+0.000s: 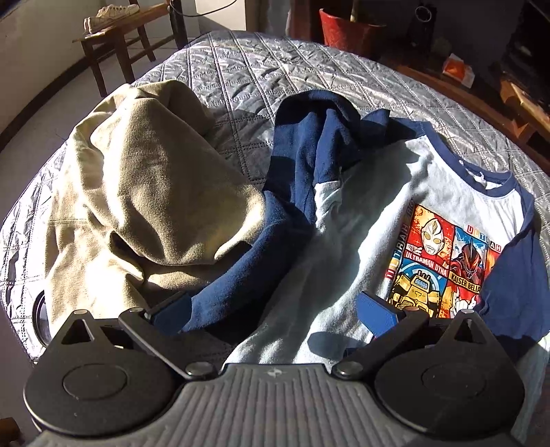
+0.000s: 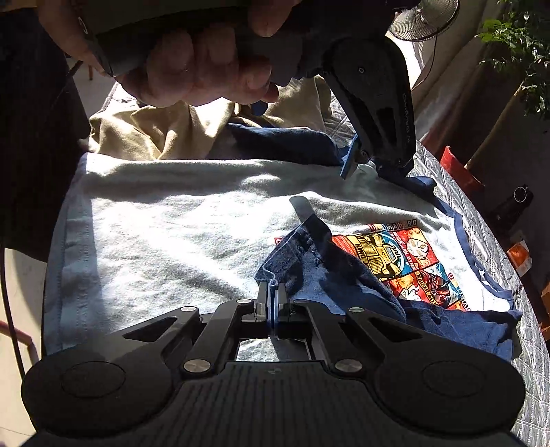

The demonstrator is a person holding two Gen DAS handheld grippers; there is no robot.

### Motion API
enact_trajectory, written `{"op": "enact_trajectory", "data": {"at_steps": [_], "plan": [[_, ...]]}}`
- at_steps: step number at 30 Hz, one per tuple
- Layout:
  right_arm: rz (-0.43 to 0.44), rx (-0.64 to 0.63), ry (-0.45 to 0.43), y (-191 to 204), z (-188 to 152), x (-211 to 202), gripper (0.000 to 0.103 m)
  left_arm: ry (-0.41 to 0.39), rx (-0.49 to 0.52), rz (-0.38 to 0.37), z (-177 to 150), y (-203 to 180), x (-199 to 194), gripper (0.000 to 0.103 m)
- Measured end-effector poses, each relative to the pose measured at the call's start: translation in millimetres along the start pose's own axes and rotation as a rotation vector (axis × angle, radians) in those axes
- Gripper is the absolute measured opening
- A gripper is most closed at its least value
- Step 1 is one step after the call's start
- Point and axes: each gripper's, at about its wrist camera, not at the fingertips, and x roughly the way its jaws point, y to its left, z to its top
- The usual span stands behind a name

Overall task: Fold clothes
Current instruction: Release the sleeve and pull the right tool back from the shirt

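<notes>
t-shirt (image 1: 395,192) flat on quilt (image 1: 240,68) | sweatshirt (image 1: 144,192) heaped at its left | stool (image 1: 113,37) behind

A grey quilted cover (image 1: 240,68) spans the bed in hard sunlight. Beyond its far edge stand a wooden bench (image 1: 117,31) carrying white shoes (image 1: 110,15), a red pot (image 1: 347,31), a fan (image 2: 426,17) and a leafy plant (image 2: 515,44).

R gripper (image 2: 271,302) jaws pinched on navy sleeve (image 2: 309,261) over gray tee (image 2: 172,220) — L gripper (image 2: 369,165) beyond.
</notes>
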Motion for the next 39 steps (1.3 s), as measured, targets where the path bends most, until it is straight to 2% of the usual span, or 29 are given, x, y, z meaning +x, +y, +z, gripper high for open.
{"op": "enact_trajectory", "data": {"at_steps": [13,17,19,21,23,24,28,31,32,34,35,37,38,39], "plan": [[0.099,0.034,-0.139,40,18,-31,0.003,0.003,0.005,0.006,-2,-2,2,0.102],[0.183,0.114,-0.121,60,19,-31,0.006,0.004,0.005,0.007,-2,-2,2,0.102],[0.270,0.180,-0.086,66,18,-30,0.020,0.005,0.005,0.007,-3,-2,2,0.102],[0.305,0.236,-0.089,63,16,-34,0.031,0.005,0.005,0.008,-3,-2,2,0.102],[0.321,0.334,-0.117,50,12,-41,0.031,0.006,0.004,0.008,-3,-2,3,0.102],[0.320,0.400,-0.132,38,8,-46,0.031,0.006,0.004,0.008,-3,-2,3,0.102],[0.092,0.529,-0.154,-24,-15,-66,0.035,0.007,0.007,0.005,-4,-4,2,0.102],[-0.104,0.576,-0.065,-70,-33,-62,0.037,0.012,0.043,-0.003,-9,-12,2,0.102],[-0.141,0.576,-0.040,-84,-37,-60,0.037,0.015,0.056,-0.006,-11,-15,2,0.102],[-0.134,0.583,-0.029,-102,-38,-53,0.037,0.023,0.064,-0.010,-13,-18,3,0.102],[-0.104,0.574,-0.014,-106,-36,-45,0.037,0.026,0.062,-0.010,-13,-18,4,0.102],[-0.035,0.481,0.020,-93,-26,-23,0.038,0.027,0.046,-0.006,-13,-16,5,0.102],[0.010,0.429,0.045,-83,-22,-10,0.040,0.028,0.041,-0.004,-13,-16,5,0.102],[0.055,0.376,0.070,-73,-18,2,0.048,0.029,0.041,-0.003,-13,-16,6,0.102]]}}
